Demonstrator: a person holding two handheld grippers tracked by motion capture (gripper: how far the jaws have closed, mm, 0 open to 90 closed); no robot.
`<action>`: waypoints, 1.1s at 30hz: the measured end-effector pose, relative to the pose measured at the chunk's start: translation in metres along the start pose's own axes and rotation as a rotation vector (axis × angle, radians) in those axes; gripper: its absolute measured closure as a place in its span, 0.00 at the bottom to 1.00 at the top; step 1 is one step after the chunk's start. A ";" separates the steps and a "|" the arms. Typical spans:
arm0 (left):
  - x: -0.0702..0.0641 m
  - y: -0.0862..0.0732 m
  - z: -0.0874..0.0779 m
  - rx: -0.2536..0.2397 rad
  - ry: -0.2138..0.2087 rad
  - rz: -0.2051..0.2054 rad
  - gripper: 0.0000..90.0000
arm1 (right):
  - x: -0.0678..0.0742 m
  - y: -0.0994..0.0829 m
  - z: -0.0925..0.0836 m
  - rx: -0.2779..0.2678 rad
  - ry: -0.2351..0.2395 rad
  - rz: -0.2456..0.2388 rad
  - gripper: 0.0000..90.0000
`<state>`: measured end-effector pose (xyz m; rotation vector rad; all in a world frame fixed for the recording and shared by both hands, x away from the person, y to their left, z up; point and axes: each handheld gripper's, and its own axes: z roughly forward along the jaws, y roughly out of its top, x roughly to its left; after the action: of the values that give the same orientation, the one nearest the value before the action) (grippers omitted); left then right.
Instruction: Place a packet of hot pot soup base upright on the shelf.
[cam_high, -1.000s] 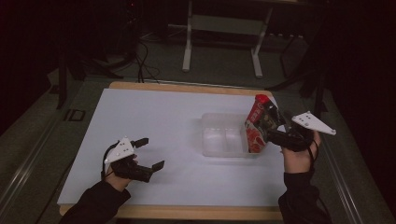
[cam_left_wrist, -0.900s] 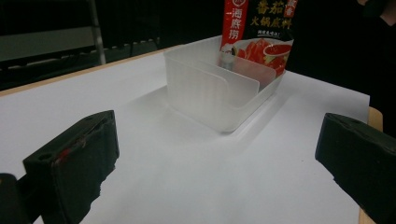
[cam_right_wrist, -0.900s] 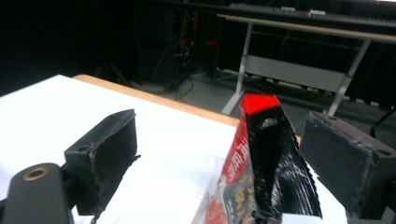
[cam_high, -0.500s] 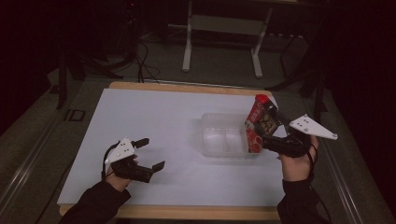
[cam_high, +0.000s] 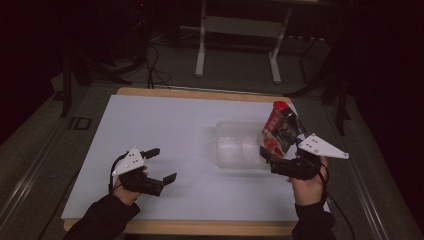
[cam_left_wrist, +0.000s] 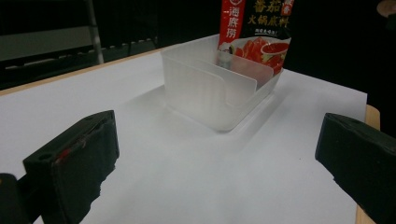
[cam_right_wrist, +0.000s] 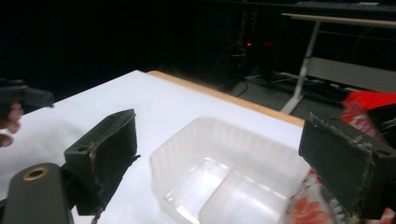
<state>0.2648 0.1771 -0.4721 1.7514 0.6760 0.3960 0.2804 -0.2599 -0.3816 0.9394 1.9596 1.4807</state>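
Note:
A clear plastic container (cam_high: 223, 146) with an inner divider sits right of centre on the white table (cam_high: 165, 120). A red sauce packet (cam_high: 279, 131) stands tilted against its right end. My right gripper (cam_high: 269, 161) is open just in front of the packet's lower edge. In the right gripper view, the right gripper (cam_right_wrist: 219, 135) has the container (cam_right_wrist: 187, 149) between its spread jaws and the packet (cam_right_wrist: 369, 103) behind the right jaw. My left gripper (cam_high: 163, 165) rests open at the near left. In the left gripper view, the left gripper (cam_left_wrist: 219, 140) faces the container (cam_left_wrist: 210, 88) and packet (cam_left_wrist: 254, 32).
The table's wooden edge (cam_high: 200, 93) runs along the far side. Beyond it, on the dark floor, stand a white desk frame (cam_high: 237, 30) and cables (cam_high: 150, 60). Bare white table surface lies between the two grippers.
My right gripper has drawn back toward the person and lower, away from the packet, which stays leaning in the container. The left gripper has not moved.

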 end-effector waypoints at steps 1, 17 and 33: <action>0.000 0.000 0.000 0.001 0.000 0.001 0.00 | 0.001 -0.003 0.001 0.007 0.010 0.002 0.13; -0.001 0.000 -0.001 -0.002 -0.004 0.004 0.00 | 0.016 -0.038 0.017 0.072 0.115 0.000 0.13; 0.000 -0.001 -0.002 -0.003 -0.001 0.008 0.00 | 0.024 -0.064 0.017 0.134 0.162 -0.051 0.13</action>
<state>0.2633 0.1785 -0.4727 1.7517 0.6673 0.4009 0.2636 -0.2412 -0.4482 0.8407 2.2059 1.4509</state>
